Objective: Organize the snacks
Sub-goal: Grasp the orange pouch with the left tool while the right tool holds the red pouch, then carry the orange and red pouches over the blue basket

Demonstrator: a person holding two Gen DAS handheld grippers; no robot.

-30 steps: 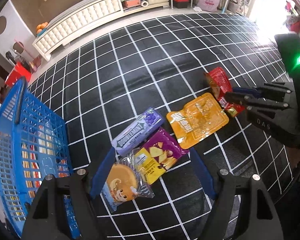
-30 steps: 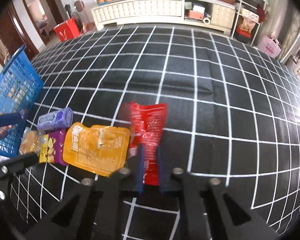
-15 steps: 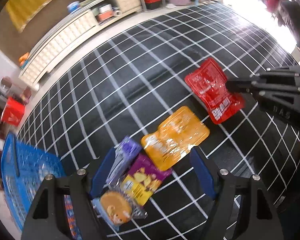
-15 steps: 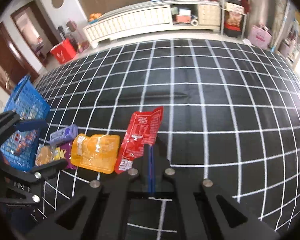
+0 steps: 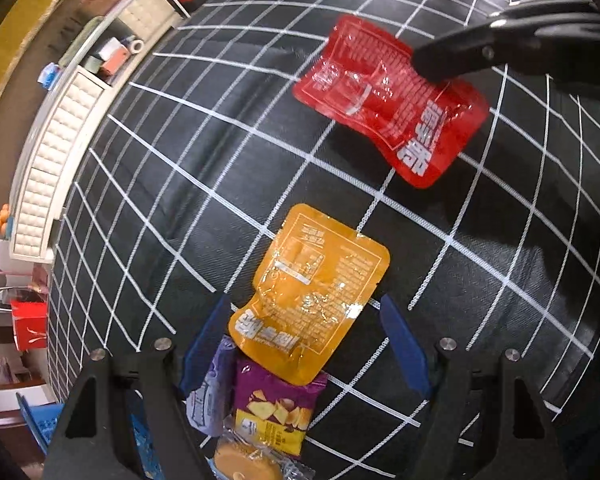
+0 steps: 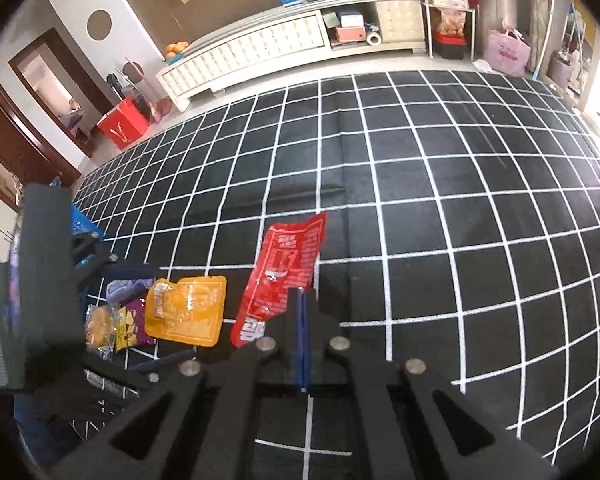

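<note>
Snack packets laid out around the orange foil pouch (image 5: 312, 300) on the black grid-lined cloth (image 5: 180, 184)

The red foil pouch (image 5: 392, 104) lies behind-right of it, apart; the purple chip packet (image 5: 276, 404) touches its near edge, with the lilac wrapped bar (image 5: 206, 396) left of that packet.

A glossy red snack pouch (image 5: 396, 100) with white print is pinched at one edge between closed black jaws and hangs tilted above a black cloth with a white grid (image 5: 220, 168). Near it on the cloth lies a flat orange snack pouch (image 5: 312, 300), printed side up. Its lower end overlaps a purple chip packet (image 5: 276, 404) with yellow chip pictures. A pale purple candy pack (image 5: 208, 400) lies just beside the chip packet. Below them sits a round golden cake in clear wrap (image 5: 246, 466), touching the chip packet. A blue plastic basket (image 6: 78, 220) is mostly hidden at the cloth's far-left edge.
</note>
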